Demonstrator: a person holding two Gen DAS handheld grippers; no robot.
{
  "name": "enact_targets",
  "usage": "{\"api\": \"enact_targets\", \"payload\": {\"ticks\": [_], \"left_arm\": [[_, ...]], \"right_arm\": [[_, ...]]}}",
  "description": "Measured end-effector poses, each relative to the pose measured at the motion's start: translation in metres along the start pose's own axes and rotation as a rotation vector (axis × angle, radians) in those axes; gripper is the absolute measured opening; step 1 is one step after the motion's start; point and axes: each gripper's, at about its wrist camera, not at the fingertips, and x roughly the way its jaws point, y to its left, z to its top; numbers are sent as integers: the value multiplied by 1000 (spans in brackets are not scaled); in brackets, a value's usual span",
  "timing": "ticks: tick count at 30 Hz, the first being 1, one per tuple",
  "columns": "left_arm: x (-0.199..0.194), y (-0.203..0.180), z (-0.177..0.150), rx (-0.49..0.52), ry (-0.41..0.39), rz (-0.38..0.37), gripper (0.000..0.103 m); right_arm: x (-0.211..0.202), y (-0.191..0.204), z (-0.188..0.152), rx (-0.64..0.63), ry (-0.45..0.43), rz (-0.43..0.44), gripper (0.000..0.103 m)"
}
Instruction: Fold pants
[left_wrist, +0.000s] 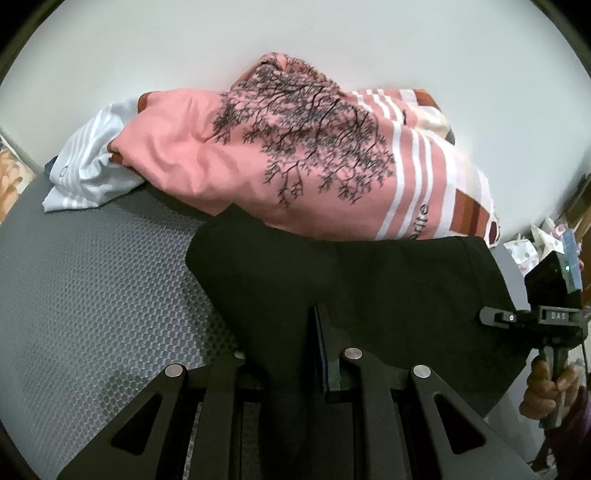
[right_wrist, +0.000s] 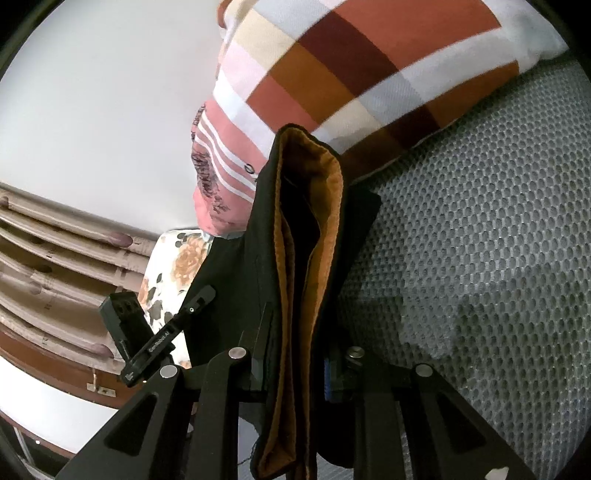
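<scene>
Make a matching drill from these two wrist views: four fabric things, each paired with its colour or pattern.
Things:
1. pants
2. pants lining
3. pillow
4. mat

Looks:
A. checked in rust, brown and white
B. grey honeycomb mesh
C. black
D. orange-brown

Pairs: 1-C, 2-D, 3-A, 4-B

"DAS" on right gripper (left_wrist: 557, 317)
</scene>
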Motion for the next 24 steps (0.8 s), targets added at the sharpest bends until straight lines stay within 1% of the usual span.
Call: {"api": "enact_targets", "payload": {"ticks": [5, 8, 10, 12, 14, 15, 16, 17, 18, 20, 22, 24], "left_arm": [[5, 5, -5, 5, 5, 1, 19], [7, 8, -8, 2, 5, 11, 28], [9, 16, -11, -22, 9, 10, 35], [9, 22, -15, -39, 5, 14, 40], [8, 29, -19, -53, -5, 15, 48], [8, 33, -23, -55, -13, 35, 57], [7, 35, -25, -59, -19, 44, 61], [5, 42, -28, -90, -25, 18, 61], [3, 45, -29, -108, -32, 8, 61], [2, 50, -30, -141, -48, 17, 62], [2, 50, -31, -149, -55, 21, 63], [-1, 45, -33, -134, -83, 61, 63]], "right_arm": [[0, -6, 0, 10, -1, 1, 19], [-3, -8, -2, 16, -4, 9, 19], [-4, -11, -3, 16, -6, 10, 20], [-5, -12, -5, 9, -8, 3, 21], [-6, -14, -6, 11, -9, 6, 24], [-7, -16, -7, 14, -11, 7, 26], [-8, -19, -7, 19, -13, 8, 29], [-8, -22, -9, 28, -16, 15, 29], [-10, -25, -10, 28, -22, 23, 28], [-12, -26, -11, 25, -30, 30, 28], [-14, -27, -12, 16, -34, 29, 27], [-15, -29, -12, 3, -42, 23, 27]]}}
